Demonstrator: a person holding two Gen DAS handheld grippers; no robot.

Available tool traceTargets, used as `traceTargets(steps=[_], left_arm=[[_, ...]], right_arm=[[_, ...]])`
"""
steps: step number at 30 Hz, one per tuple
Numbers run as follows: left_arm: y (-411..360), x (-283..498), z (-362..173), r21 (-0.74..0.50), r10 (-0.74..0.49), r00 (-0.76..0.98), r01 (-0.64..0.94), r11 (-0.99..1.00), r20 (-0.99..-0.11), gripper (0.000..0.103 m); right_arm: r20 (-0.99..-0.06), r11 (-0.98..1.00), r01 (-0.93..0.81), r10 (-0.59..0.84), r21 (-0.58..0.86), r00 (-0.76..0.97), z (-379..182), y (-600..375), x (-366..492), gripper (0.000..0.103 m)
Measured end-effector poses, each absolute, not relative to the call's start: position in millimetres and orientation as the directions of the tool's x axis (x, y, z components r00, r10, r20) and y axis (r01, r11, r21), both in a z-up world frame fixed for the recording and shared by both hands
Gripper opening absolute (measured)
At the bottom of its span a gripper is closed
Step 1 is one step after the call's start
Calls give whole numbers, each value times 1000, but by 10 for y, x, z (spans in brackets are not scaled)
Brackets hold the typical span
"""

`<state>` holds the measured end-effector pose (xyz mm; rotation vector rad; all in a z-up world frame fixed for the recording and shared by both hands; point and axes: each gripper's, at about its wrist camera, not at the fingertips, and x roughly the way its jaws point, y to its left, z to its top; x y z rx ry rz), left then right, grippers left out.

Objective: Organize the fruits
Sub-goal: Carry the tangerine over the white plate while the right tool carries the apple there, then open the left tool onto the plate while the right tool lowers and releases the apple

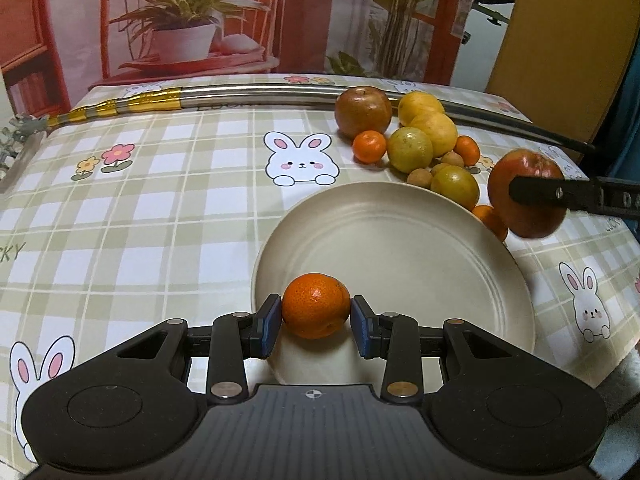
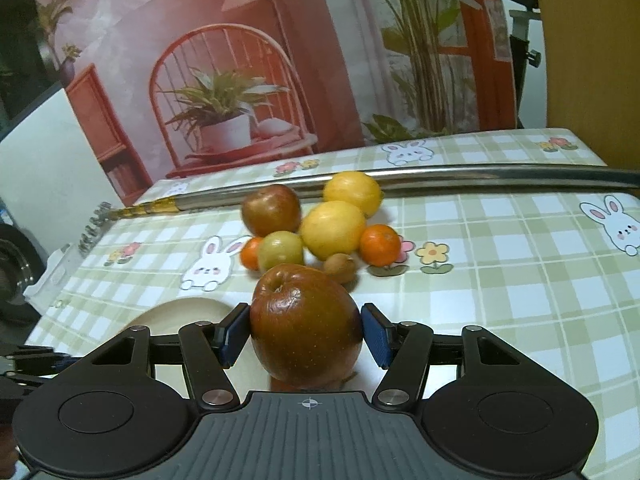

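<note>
My left gripper [image 1: 316,318] is shut on a small orange tangerine [image 1: 316,305], held just over the near part of the cream plate [image 1: 400,248]. My right gripper [image 2: 306,334] is shut on a large red-brown apple [image 2: 306,332], lifted off the cloth; the left wrist view shows that apple [image 1: 526,196] at the plate's right edge with one black finger [image 1: 536,194] across it. A pile of loose fruit lies beyond the plate: another apple [image 1: 363,111], yellow lemons [image 1: 434,130], a green-yellow citrus [image 1: 410,149], tangerines [image 1: 369,146] and small brown fruits [image 1: 420,178].
The table wears a green checked cloth with rabbits [image 1: 302,158]. A long metal rod [image 1: 260,94] with yellow tape lies across the far side, behind the fruit. A printed backdrop of a chair and plant stands behind the table. The plate's corner [image 2: 180,314] shows at the lower left of the right wrist view.
</note>
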<state>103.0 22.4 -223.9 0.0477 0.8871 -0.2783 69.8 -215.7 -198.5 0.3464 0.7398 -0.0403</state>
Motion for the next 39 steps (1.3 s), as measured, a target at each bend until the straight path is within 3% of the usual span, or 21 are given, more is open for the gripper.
traceTargets(steps=[14,24,29,39], left_arm=[[270,929,-2259,-116,-243,616,240,964,-749,40],[326,912,-2278,-189,-282,625,212,959,-728,41],[326,891,-2273,-219,-308,632,218,951,-711,53],[323,795,-2230,-214,-300,656,211,954,-692,57]], right_arm=[[-683,965,2,185,264,707,-2018,-1508,551,56],[-712,968,-6,189,252,677,-2158,-1427,467,56],[-716,969,-17,193,245,671,-2184,-1398,466,56],[-712,969,-13,191,248,676,-2191,-1384,443,56]])
